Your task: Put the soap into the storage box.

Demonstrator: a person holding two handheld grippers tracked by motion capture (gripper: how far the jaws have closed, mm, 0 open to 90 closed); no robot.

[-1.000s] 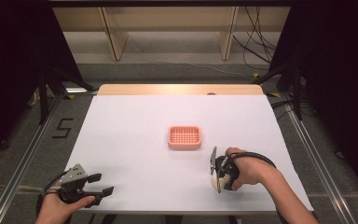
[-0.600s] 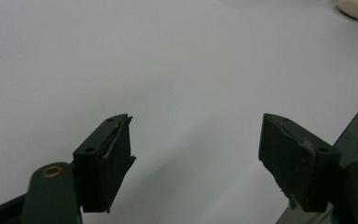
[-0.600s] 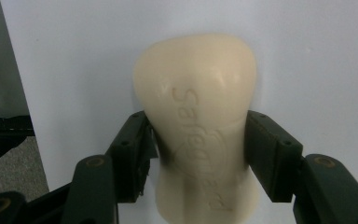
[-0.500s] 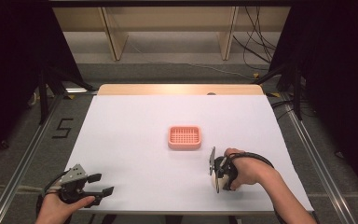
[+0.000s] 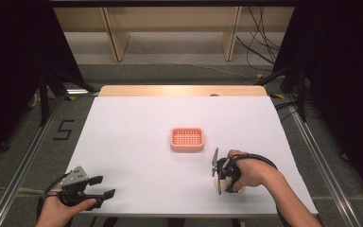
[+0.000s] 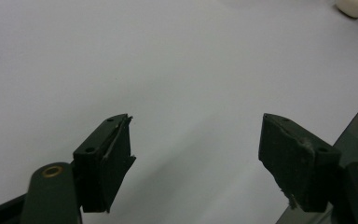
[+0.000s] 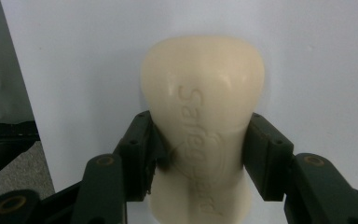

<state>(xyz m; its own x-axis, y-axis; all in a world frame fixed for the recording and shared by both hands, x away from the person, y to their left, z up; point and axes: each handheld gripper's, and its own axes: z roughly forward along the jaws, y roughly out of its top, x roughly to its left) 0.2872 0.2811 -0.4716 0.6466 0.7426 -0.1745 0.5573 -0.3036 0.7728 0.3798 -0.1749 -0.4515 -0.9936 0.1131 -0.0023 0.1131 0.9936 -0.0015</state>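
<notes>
right gripper [image 7: 200, 154] jaws just closed in, now clamped on the cream soap bar [image 7: 203, 116] lying on the white counter [image 5: 137, 142] at about 4 o'clock from the pink soap dish [image 5: 187, 139]. probably pinched across its waist to lift it. left gripper [image 6: 196, 154] sits wide open, holding nothing, at 7 o'clock.

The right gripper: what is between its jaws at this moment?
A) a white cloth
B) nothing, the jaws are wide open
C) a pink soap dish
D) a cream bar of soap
D: in the right gripper view the right gripper has its two black jaws pressed on both sides of the cream bar of soap, while the pink soap dish sits apart on the table.
</notes>
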